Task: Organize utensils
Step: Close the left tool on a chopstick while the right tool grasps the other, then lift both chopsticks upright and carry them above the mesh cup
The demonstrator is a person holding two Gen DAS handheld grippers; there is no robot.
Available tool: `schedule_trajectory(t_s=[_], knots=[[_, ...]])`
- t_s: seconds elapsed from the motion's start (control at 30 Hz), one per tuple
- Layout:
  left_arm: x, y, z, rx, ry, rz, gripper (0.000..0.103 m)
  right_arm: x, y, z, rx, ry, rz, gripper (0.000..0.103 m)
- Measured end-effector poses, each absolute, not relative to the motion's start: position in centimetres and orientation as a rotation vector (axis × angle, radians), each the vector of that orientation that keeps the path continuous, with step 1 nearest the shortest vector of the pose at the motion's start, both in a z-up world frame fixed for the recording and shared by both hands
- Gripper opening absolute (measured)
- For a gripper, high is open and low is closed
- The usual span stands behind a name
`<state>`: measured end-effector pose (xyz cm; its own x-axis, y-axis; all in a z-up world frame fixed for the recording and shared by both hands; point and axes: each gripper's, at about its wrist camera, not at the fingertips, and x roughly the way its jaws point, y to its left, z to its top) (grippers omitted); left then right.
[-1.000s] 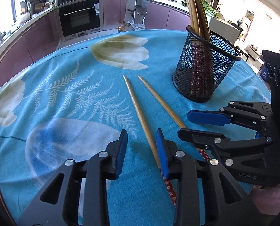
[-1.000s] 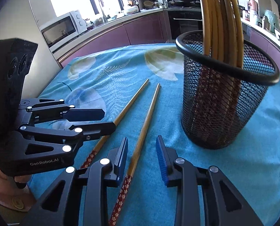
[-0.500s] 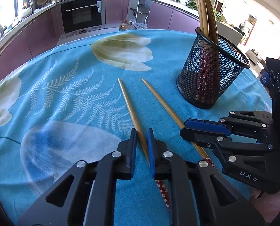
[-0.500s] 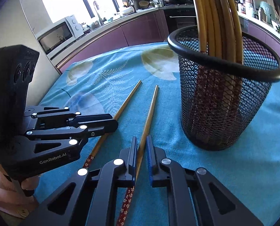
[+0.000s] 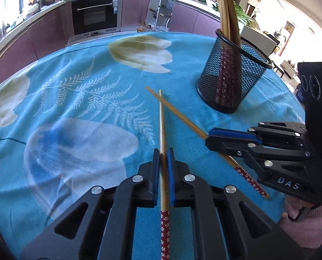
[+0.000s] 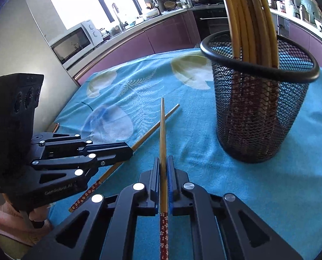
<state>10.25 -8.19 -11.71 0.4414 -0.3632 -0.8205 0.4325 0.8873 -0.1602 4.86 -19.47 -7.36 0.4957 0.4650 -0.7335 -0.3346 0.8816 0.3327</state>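
We are gripping one chopstick in each tool: the left tool (image 5: pixel 163 169) is clenching the left chopstick (image 5: pixel 162 127), which is running straight ahead between its pads, and the right tool (image 6: pixel 163 169) is clamping the right chopstick (image 6: pixel 162 130) likewise, the two tips crossing ahead. Ahead and to the right, the mesh holder (image 6: pixel 260 117) on the table (image 6: pixel 204 151) is already carrying several chopsticks; we judge these two are remaining.

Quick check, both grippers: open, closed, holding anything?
Left gripper: closed on a chopstick, tip pointing forward.
Right gripper: closed on the other chopstick, beside the mesh holder.
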Motion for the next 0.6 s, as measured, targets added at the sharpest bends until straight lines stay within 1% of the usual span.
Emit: schedule_trajectory(t_s=[0.07,0.1,0.23,0.27,0.37,0.43,0.5,0.53,0.6], knots=[[10.2,-8.3,-11.8,0.087,0.999,-0.496,0.008,4.9,-19.0,-7.5,0.128,0.94,0.479,0.006],[10.3,-8.4,-11.8,0.094,1.002,-0.499,0.008,4.9,-18.8,-7.6,0.109,0.945,0.475,0.009],[10.6,-8.6,-12.0,0.115,1.002,-0.504,0.019,4.7,-18.1,-7.6,0.062,0.939,0.47,0.011],[10.7,-8.7,-12.1,0.12,0.999,-0.505,0.019,4.7,-18.1,-7.6,0.057,0.937,0.468,0.011],[11.0,-9.1,-12.1,0.136,0.993,-0.503,0.019,4.8,-18.1,-7.8,0.06,0.932,0.464,0.011],[11.2,-9.4,-12.1,0.143,0.99,-0.502,0.019,4.9,-18.2,-7.9,0.063,0.929,0.456,0.006],[11.4,-9.6,-12.1,0.149,0.987,-0.491,0.014,4.9,-18.2,-7.9,0.071,0.929,0.455,0.006],[11.4,-9.6,-12.1,0.149,0.986,-0.486,0.01,5.0,-18.2,-7.9,0.074,0.928,0.455,0.006],[11.5,-9.5,-12.1,0.136,0.986,-0.484,0.008,4.9,-18.4,-7.8,0.077,0.925,0.455,0.006]])
